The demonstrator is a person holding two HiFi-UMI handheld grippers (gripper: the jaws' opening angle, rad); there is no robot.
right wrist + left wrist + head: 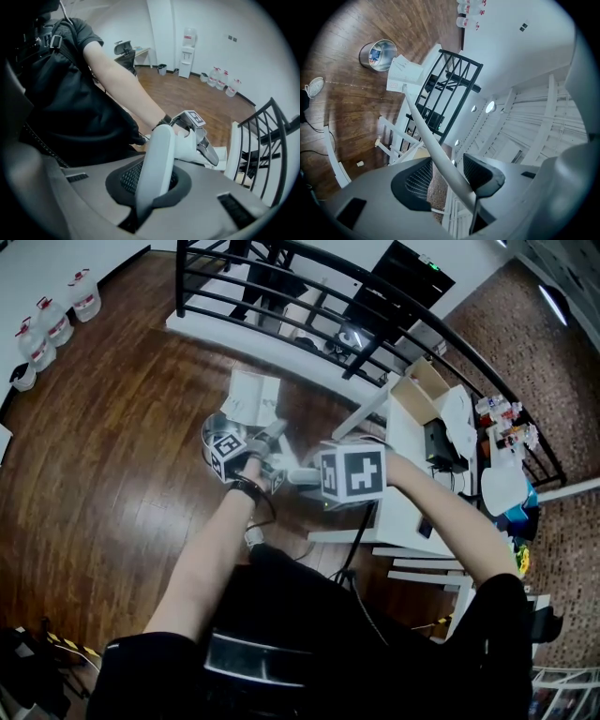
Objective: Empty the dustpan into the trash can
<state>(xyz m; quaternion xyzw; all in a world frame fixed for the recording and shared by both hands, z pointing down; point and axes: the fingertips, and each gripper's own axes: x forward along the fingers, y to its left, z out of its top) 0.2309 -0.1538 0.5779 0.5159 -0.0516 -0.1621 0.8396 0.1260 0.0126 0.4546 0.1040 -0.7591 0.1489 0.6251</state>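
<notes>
Here, seen from above, a person stands on a dark wooden floor [112,427] and holds a gripper in each hand out in front of the body. A round metal trash can [377,55] stands upright on the floor just ahead. The white dustpan [404,71] is right at the can, with the edge of its pan meeting the can's rim. It is not clear whether the pan is over the opening or only beside it.

The dustpan's long white handle [424,133] runs back from the pan and passes between the jaws of the left gripper [447,176]. Those jaws stand apart. The handle lies against one pad, and a gap shows between it and the other pad.

The right gripper [150,180] has its jaws clamped tight on the thick, rounded upper end of the handle. In the right gripper view, the left gripper sits just beyond that end, with the person's forearm and dark shirt behind it.

A black railing [281,287] curves across the floor beyond the can. Several water bottles [52,324] stand by the white wall at the far left, well apart from everything else.
</notes>
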